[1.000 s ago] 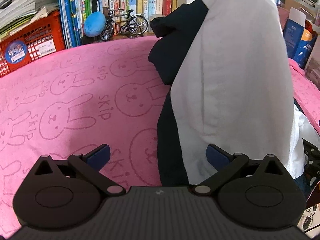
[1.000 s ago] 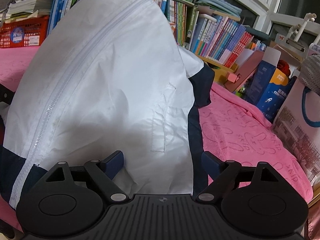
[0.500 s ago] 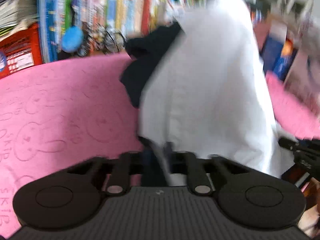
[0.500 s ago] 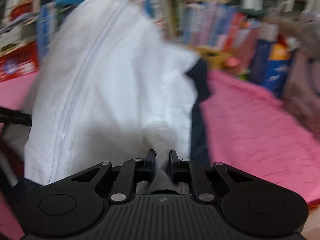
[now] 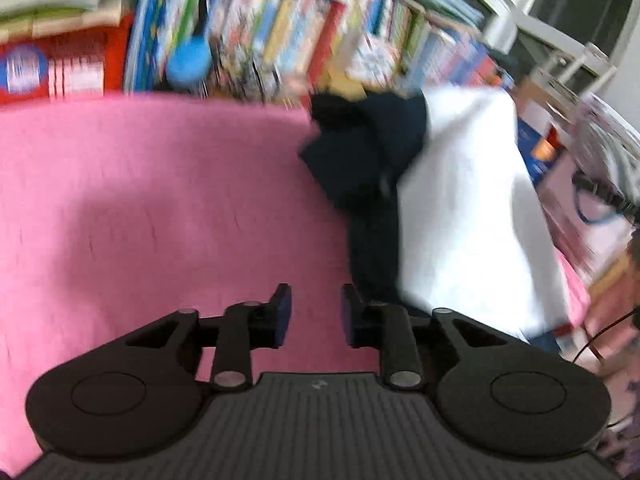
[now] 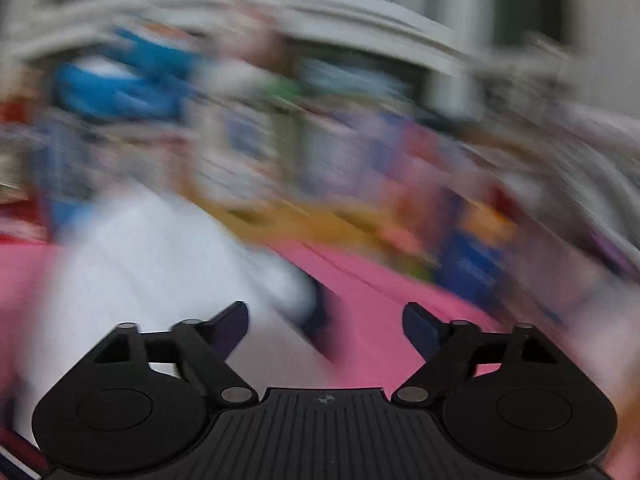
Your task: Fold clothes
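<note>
Your left gripper [image 5: 314,314] and right gripper [image 6: 325,330] both gape, holding nothing. The white-and-navy jacket [image 5: 460,216] lies on the pink towel [image 5: 140,208], ahead-right of the left, ahead-left of the right. Steady both, then pinch one edge cleanly.

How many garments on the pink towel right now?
1: a white and navy jacket, heaped at the right of the pink towel; also visible in the right wrist view, blurred. Others could lie hidden beneath it.
</note>
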Motion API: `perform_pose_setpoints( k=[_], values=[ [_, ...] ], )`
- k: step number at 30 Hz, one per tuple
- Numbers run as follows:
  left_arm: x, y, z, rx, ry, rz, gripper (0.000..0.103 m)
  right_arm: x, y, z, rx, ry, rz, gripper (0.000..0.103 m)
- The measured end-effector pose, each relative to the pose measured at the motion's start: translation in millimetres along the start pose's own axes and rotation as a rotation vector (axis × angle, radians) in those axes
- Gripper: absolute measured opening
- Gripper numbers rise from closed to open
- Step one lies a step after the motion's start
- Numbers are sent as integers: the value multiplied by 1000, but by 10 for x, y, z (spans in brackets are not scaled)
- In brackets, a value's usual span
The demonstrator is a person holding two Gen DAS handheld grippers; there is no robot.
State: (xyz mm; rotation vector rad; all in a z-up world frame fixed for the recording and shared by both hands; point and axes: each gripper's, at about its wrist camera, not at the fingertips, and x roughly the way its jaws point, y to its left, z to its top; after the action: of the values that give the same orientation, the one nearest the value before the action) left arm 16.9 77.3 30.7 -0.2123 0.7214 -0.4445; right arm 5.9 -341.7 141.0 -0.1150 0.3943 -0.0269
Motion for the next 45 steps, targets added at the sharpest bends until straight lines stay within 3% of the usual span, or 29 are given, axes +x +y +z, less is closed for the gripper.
perform_pose_setpoints(
  k=[1,3,4,5,6,7,8,13,17,18,20,22,24,26,27,29,31,33,34,35,36,37,38,40,45],
  values=[
    [21,-32,69,-2,-24,6,30,190,171,153,-54,-30,66,103],
    [57,-64,210,-17,-58,15,34,673,627,376,-192,-69,139,103],
    [76,-70,277,-26,-74,21,43,885,841,383,-225,-32,131,98],
    [97,-58,343,-34,-91,29,58,1051,961,306,-219,60,170,76],
    [118,-46,409,-43,-108,37,66,1217,1081,229,-212,151,208,21],
    [133,-30,470,-49,-124,45,75,1384,1201,152,-206,243,246,12],
    [136,4,515,-45,-135,56,77,1500,1316,53,-209,322,286,12],
    [638,19,905,-12,-100,102,79,768,1555,-666,-386,396,453,15],
    [982,-143,1077,47,-66,128,87,208,1451,-753,-453,392,568,20],
    [1051,-185,1107,62,-59,136,90,105,1361,-694,-434,376,589,27],
    [1189,-269,1167,91,-44,152,93,13,1106,-490,-342,321,601,78],
    [1326,-352,1227,120,-30,167,93,23,793,-251,-273,199,517,90],
    [1442,-428,1294,144,-22,179,93,186,523,-38,-219,100,361,91],
    [1392,-455,1428,126,-57,163,103,622,449,56,-234,90,215,91],
    [1417,-506,1493,133,-51,156,103,889,444,88,-253,100,155,91],
    [1526,-645,1578,190,-6,135,103,1472,541,45,-298,193,101,90],
    [1711,-810,1539,290,69,136,103,1894,730,-156,-307,348,143,88],
    [1985,-920,1413,368,153,203,103,2215,839,-407,-273,466,177,79],
    [2069,-924,1319,389,164,242,92,2336,866,-489,-257,497,181,65],
    [2153,-929,1225,410,174,282,62,2345,823,-562,-238,505,169,54],
    [2237,-933,1130,431,185,322,44,2298,789,-539,-225,476,141,47],
    [2298,-938,1047,453,185,360,37,2250,756,-516,-213,447,113,27],
    [2263,-940,1008,475,142,387,26,2203,722,-492,-201,418,85,18],
    [2124,-934,1016,499,17,472,14,2063,534,-370,-155,349,-3,10],
    [1131,-668,1458,287,-484,630,11,1525,-332,207,26,57,-372,8]
  ],
)
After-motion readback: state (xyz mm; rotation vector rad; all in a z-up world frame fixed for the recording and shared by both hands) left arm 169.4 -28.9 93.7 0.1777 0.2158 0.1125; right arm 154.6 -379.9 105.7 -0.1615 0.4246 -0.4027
